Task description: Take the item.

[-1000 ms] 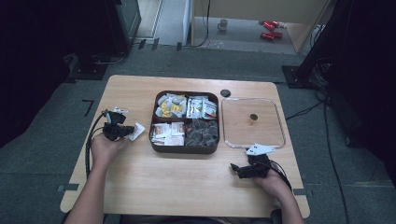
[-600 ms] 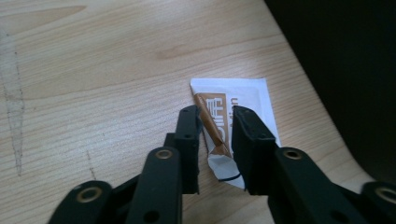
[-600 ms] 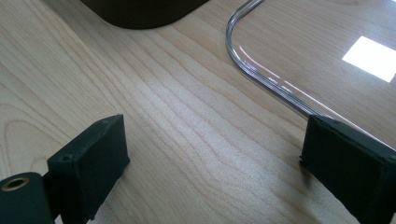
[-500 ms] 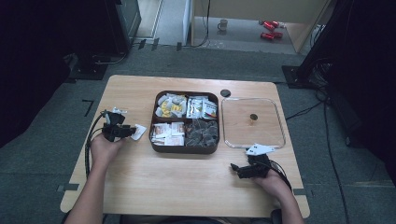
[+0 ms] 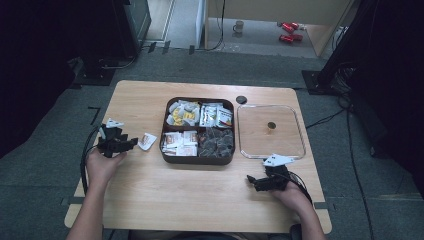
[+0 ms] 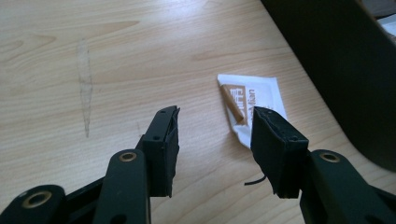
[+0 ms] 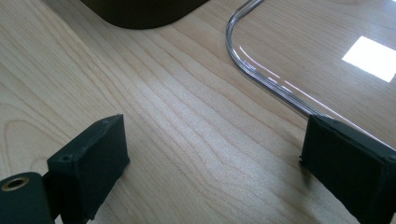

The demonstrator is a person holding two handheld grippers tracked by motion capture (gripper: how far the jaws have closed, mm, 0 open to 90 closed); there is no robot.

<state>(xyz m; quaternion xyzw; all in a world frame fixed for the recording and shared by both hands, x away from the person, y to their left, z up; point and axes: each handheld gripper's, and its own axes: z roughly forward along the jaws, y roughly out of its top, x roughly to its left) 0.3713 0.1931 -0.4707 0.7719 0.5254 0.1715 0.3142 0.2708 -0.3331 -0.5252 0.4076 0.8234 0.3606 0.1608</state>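
Observation:
A white sachet with brown print (image 5: 147, 141) (image 6: 247, 105) lies flat on the wood just left of the dark four-part tray (image 5: 165, 145). My left gripper (image 5: 131, 143) (image 6: 215, 142) rests low on the table beside it, open, with the right jaw over the sachet's near corner and nothing held. The tray holds yellow-white packets (image 5: 181, 113), white packets (image 5: 216, 115), brown-white sachets (image 5: 181, 142) and dark grey packets (image 5: 216, 141). My right gripper (image 5: 252, 182) (image 7: 219, 158) lies wide open near the front right, empty, by the clear lid (image 5: 270, 131) (image 7: 299, 60).
The clear lid has a small brown knob (image 5: 271, 126) at its middle. A small black disc (image 5: 241, 99) sits behind the tray. The tray's dark wall (image 6: 345, 56) rises close on the left gripper's right side. Bare wood (image 5: 195, 195) runs along the front.

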